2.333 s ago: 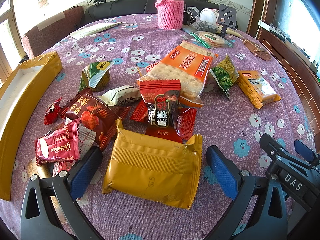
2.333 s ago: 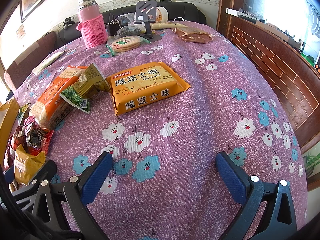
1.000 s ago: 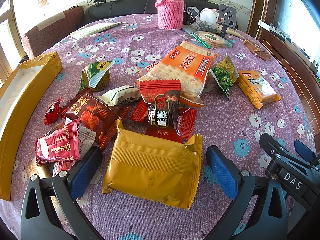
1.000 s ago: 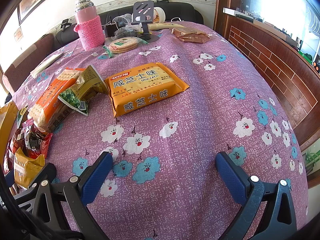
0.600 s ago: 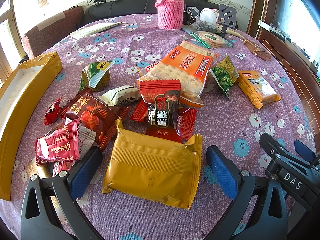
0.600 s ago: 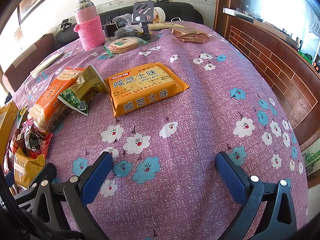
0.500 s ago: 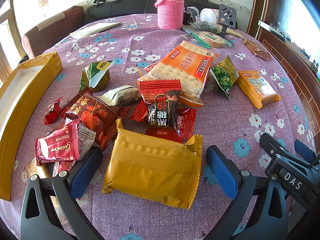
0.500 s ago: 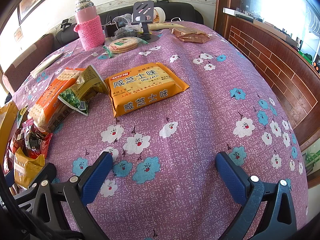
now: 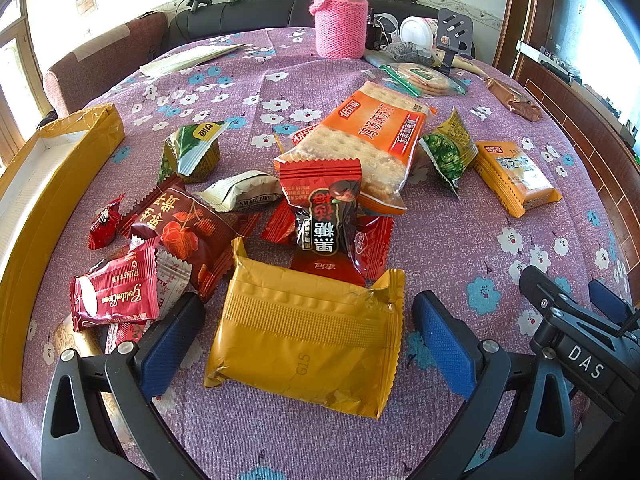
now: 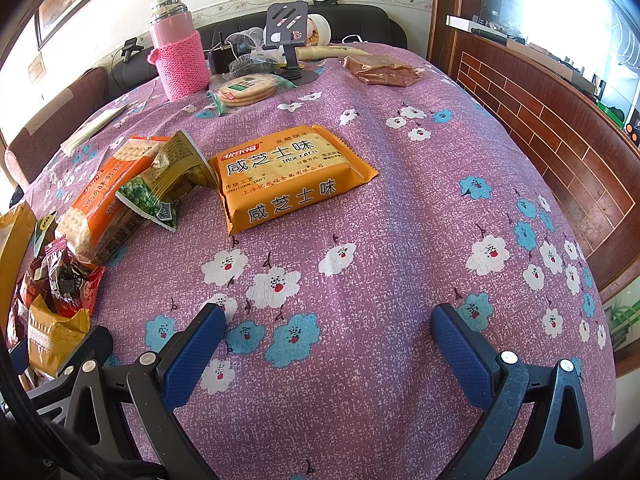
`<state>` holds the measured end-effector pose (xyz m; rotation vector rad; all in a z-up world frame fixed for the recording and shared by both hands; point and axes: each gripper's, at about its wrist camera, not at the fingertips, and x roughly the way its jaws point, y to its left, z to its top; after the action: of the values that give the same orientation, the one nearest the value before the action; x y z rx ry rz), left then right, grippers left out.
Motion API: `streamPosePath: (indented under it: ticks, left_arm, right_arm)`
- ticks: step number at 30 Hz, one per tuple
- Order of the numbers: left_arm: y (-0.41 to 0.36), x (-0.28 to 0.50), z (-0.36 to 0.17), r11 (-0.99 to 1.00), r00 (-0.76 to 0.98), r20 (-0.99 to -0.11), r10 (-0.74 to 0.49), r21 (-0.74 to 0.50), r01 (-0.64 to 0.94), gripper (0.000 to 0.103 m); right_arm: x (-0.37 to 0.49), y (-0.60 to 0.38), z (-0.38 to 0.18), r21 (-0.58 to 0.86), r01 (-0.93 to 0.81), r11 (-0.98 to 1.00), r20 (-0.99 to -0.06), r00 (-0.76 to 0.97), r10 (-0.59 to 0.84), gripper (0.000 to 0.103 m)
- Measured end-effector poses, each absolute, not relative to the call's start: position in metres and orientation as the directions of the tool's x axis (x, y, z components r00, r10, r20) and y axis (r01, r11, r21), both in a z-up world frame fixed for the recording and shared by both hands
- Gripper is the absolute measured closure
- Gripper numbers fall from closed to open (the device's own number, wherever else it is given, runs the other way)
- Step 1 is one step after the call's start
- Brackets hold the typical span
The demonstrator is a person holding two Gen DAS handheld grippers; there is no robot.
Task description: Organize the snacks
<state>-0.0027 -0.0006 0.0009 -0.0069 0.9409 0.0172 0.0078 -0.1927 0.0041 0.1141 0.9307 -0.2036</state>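
Observation:
Snack packets lie scattered on a purple flowered tablecloth (image 9: 500,216). My left gripper (image 9: 308,332) is open, its blue fingers either side of a gold foil packet (image 9: 304,340) without touching it. Behind it lie a dark red candy bag (image 9: 326,216), red packets (image 9: 116,296), a long orange cracker pack (image 9: 368,140) and a green pea packet (image 9: 446,152). My right gripper (image 10: 328,340) is open and empty over bare cloth. An orange biscuit pack (image 10: 288,180) lies ahead of it. A long yellow box (image 9: 40,208) stands open at the left.
A pink knit-covered flask (image 9: 340,16), a phone stand (image 10: 286,40), a round cracker bag (image 10: 246,90) and a brown packet (image 10: 380,68) stand at the table's far side. A wooden cabinet (image 10: 560,128) lies to the right. The right gripper's body (image 9: 580,344) shows in the left wrist view.
The right wrist view shifted slightly early on, with the table scene moving a little; since then nothing has moved. The left gripper has stayed still.

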Motion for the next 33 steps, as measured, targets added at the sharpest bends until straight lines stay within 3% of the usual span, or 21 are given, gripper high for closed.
streamPosePath:
  ticks: [26, 33]
  left_arm:
    - [-0.001, 0.001, 0.0, 0.993, 0.583, -0.81, 0.066, -0.002, -0.116, 0.0]
    - [-0.009, -0.019, 0.001, 1.0, 0.539, -0.842, -0.008, 0.0, 0.014, 0.0]
  right_arm:
    - [0.009, -0.194, 0.003, 0.012, 0.248, 0.969, -0.805, 0.577, -0.138, 0.0]
    - [0.009, -0.194, 0.003, 0.011, 0.248, 0.969, -0.804, 0.578, -0.139, 0.0]
